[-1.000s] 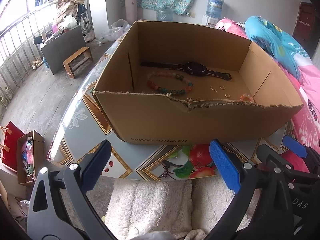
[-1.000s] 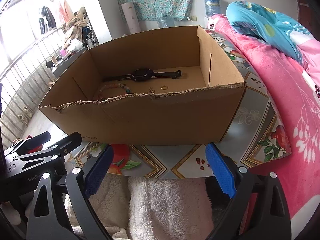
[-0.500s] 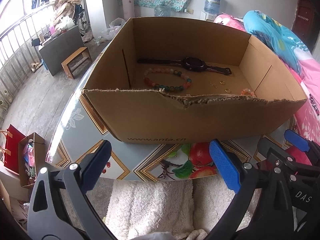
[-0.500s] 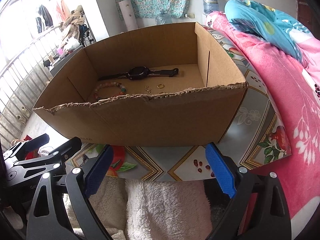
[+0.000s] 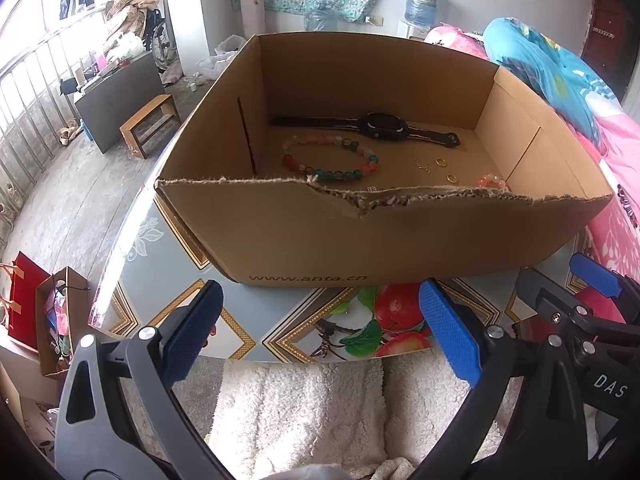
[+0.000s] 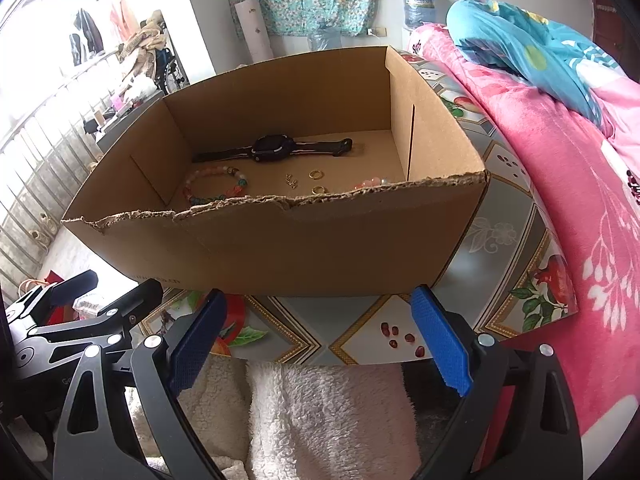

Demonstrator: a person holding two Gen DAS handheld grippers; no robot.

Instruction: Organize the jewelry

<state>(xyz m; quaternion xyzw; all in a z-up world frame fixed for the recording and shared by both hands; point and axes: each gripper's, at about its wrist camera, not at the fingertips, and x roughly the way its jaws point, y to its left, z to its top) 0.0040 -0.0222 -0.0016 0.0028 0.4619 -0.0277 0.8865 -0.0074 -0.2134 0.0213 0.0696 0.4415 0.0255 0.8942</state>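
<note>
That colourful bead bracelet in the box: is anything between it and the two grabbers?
Yes. The cardboard box's torn front wall stands between both open grippers, left gripper and right gripper, and the bead bracelet on the box floor. They would likely have to go up over that ragged edge. Nothing covers the bracelet from above.

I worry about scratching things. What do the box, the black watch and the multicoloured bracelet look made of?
Brown box: matte corrugated cardboard, torn fluted rim. Black watch: seemingly plastic or rubber, dull sheen. Multicoloured bracelet: glossy translucent beads, perhaps glass or stone.
</note>
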